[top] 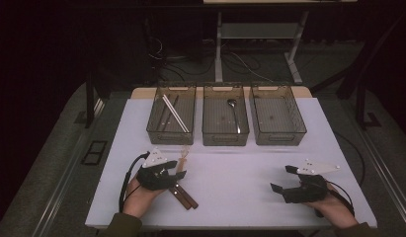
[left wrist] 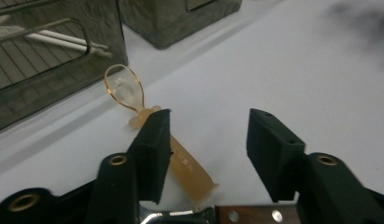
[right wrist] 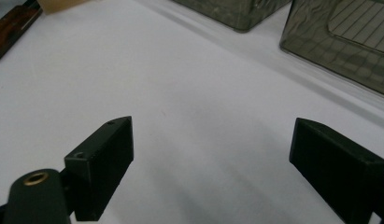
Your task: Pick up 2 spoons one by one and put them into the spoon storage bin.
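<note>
Matte white surface (top: 230, 163), smooth and rectangular, under three smoky wire-ribbed bins (top: 225, 121). Left tongs (left wrist: 206, 140) half spread, clenching nothing, one pad touching a translucent amber plastic spoon (left wrist: 180, 161) lying flat on the surface beside wood-handled cutlery (top: 183, 195); oval bowl clear up close. Right tongs (right wrist: 210, 158) released wide over bare white.
</note>
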A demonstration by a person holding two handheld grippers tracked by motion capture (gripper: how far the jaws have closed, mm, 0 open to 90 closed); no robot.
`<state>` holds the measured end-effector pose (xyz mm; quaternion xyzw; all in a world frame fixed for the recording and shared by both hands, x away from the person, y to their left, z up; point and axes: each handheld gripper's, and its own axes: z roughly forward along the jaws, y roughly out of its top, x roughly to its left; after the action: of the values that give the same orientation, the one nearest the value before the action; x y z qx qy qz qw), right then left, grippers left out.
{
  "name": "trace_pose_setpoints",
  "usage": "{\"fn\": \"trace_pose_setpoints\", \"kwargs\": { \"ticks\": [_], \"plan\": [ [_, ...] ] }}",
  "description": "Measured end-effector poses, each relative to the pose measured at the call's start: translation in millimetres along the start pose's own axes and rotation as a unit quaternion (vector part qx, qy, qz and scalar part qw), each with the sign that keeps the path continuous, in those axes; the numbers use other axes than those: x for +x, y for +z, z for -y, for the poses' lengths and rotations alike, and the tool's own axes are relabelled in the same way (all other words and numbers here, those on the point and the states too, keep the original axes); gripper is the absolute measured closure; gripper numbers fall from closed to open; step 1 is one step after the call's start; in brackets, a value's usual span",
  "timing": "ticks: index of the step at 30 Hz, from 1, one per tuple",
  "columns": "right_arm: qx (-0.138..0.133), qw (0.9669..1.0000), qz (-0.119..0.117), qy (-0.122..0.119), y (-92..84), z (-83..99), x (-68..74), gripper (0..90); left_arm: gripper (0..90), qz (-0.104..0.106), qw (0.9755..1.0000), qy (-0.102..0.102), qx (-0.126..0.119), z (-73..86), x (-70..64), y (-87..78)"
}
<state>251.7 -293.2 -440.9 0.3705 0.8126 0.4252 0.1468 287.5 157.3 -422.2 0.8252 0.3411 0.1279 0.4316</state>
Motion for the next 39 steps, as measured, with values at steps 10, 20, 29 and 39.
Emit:
{"fn": "trace_pose_setpoints", "kwargs": {
  "ticks": [10, 20, 29, 39],
  "plan": [
    [0.005, 1.0, -0.001, -0.005, 2.0, 0.4, 1.0, 13.5, 82.7, -0.048, 0.9983, -0.021, 0.026, -20.6, 20.7, 26.2],
    [0.007, 0.9999, -0.001, -0.012, 2.3, 0.5, 1.3, 13.6, 89.1, -0.065, 0.9952, -0.024, 0.07, -26.0, 37.1, 53.6],
    [0.009, 0.9998, -0.001, -0.015, 2.5, 0.4, 2.1, 13.6, 89.1, -0.062, 0.994, -0.023, 0.087, -23.9, 37.8, 59.7],
    [0.01, 0.9998, 0.0, -0.016, 2.9, 0.5, 2.1, 13.6, 89.1, -0.021, 0.9962, 0.006, 0.084, -28.6, 25.4, 67.9]
  ]
}}
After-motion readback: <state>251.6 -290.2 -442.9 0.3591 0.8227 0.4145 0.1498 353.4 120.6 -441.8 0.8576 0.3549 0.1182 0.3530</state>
